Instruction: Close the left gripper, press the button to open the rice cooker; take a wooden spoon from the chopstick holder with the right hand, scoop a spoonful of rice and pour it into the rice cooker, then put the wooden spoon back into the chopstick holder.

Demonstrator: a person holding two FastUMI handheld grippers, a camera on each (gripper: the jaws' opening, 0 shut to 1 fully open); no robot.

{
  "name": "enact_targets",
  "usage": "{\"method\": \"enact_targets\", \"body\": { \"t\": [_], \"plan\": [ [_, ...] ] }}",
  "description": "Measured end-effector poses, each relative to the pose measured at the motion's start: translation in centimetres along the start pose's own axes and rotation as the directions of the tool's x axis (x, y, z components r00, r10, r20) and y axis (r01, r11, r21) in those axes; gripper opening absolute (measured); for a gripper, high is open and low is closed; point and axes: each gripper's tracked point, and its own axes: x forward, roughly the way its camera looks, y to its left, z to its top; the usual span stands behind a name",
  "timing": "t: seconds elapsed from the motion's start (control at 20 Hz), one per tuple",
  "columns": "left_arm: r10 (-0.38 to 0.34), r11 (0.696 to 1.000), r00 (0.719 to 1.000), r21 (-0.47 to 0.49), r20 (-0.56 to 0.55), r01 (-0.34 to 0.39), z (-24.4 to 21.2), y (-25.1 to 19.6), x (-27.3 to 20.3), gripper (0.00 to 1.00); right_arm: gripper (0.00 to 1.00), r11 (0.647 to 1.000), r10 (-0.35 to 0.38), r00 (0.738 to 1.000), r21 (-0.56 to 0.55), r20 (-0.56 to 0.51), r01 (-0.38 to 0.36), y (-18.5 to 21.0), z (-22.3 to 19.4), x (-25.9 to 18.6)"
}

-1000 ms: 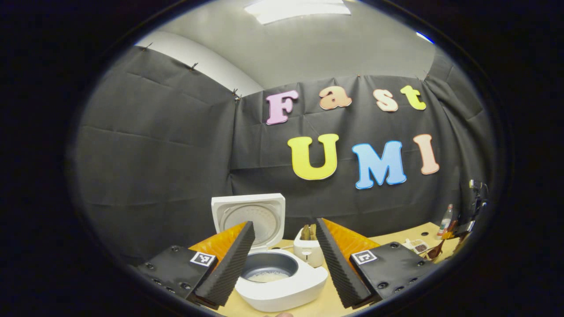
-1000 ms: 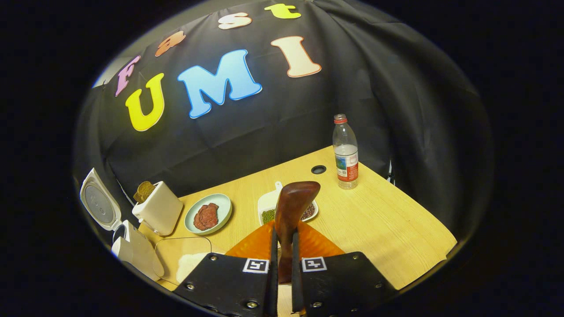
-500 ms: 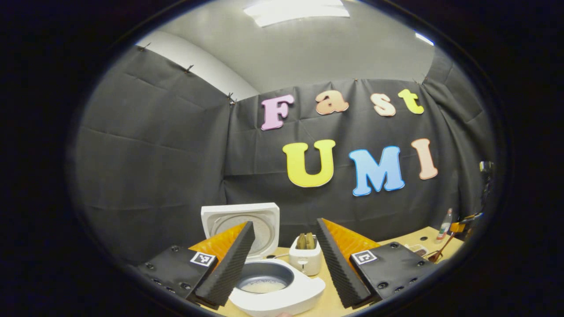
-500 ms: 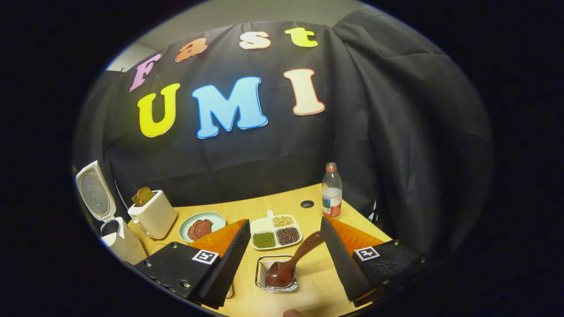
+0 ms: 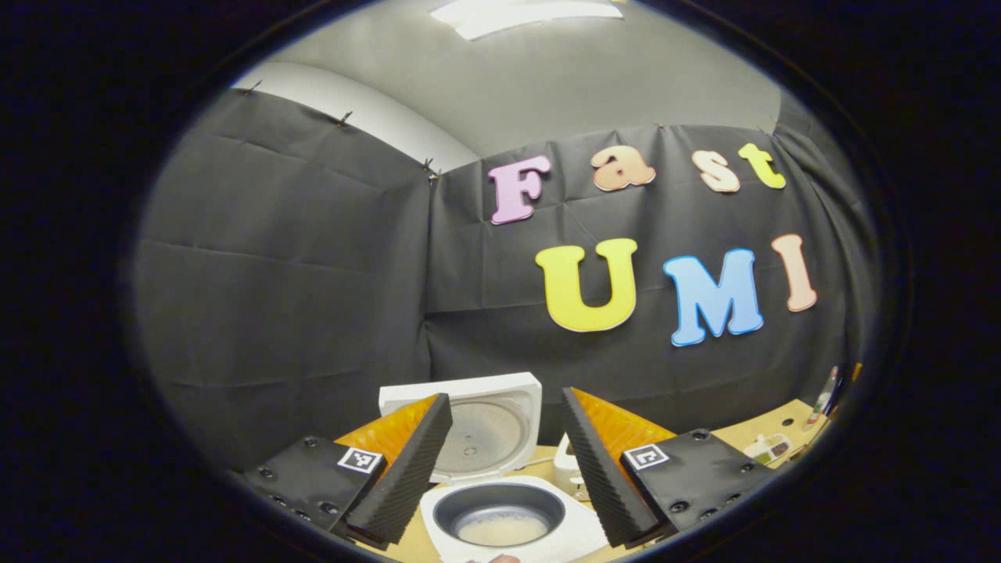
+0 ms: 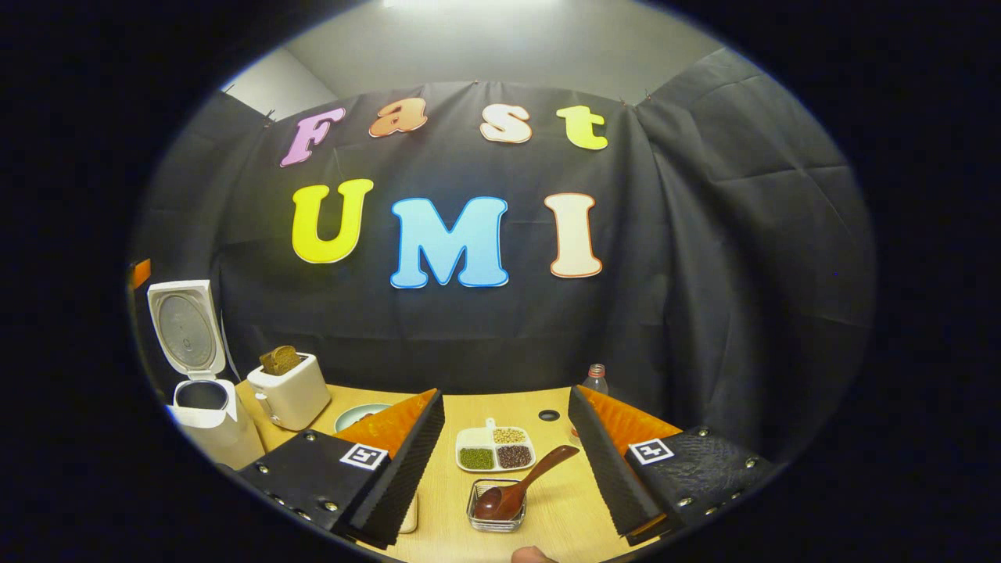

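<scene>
Left gripper view: left gripper [image 5: 507, 469] up over the rice cooker [image 5: 512, 520], jaws spread wide apart, nothing between them. Lid [image 5: 489, 426] flipped up and standing open behind the pot, dark inner pot showing with a pale layer of rice [image 5: 500, 532] at the bottom. White toaster [image 5: 565, 467] peeking out just behind the right-hand finger, wood-look bench [image 5: 751, 434] running off to the right with a divided dish [image 5: 770, 447] near the far edge.

Right gripper view: right gripper [image 6: 507, 461] also with jaws well apart, gripping nothing. Wooden spoon [image 6: 516, 489] sitting bowl-down in the little wire chopstick holder [image 6: 496, 507], handle leaning up and to the right, between the two fingers but touching neither. Just behind the holder, the divided dish [image 6: 494, 448] with green, dark and pale beans. Further left, a plate [image 6: 356, 414] half hidden by the finger, then the toaster [image 6: 291, 391] with toast sticking out, then the rice cooker [image 6: 205, 410] with lid up at the bench's left end. Water bottle [image 6: 596, 377] at the back right, near a round hole [image 6: 549, 415] in the bench [image 6: 547, 516].
</scene>
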Motion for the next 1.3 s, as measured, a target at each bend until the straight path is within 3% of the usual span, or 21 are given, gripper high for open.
{"method": "enact_targets", "body": {
  "t": [0.6, 1.0, 1.1, 1.3],
  "plan": [
    [0.058, 0.996, 0.996, -0.071, -0.065, -0.063, 0.9, 5.0, 12.9, 0.99, 0.96, 0.995, -0.098, 0.995, 0.001, -0.020, 0.098, -2.3, -0.8, -3.6],
    [0.068, 0.995, 0.984, -0.066, -0.165, -0.080, -2.8, 6.2, 20.6, 0.99, 0.96, 0.984, -0.178, 0.982, 0.013, -0.061, 0.179, -4.5, -2.8, -6.3],
    [0.071, 0.993, 0.976, -0.078, -0.205, -0.089, -4.4, 6.4, 21.5, 0.99, 1.00, 0.982, -0.186, 0.980, 0.013, -0.075, 0.187, -4.6, -3.4, -6.7],
    [0.093, 0.991, 0.965, -0.069, -0.243, -0.113, -6.1, 6.7, 23.0, 0.94, 0.96, 0.982, -0.190, 0.978, -0.014, -0.087, 0.190, -4.7, -4.0, -7.1]
  ]
}}
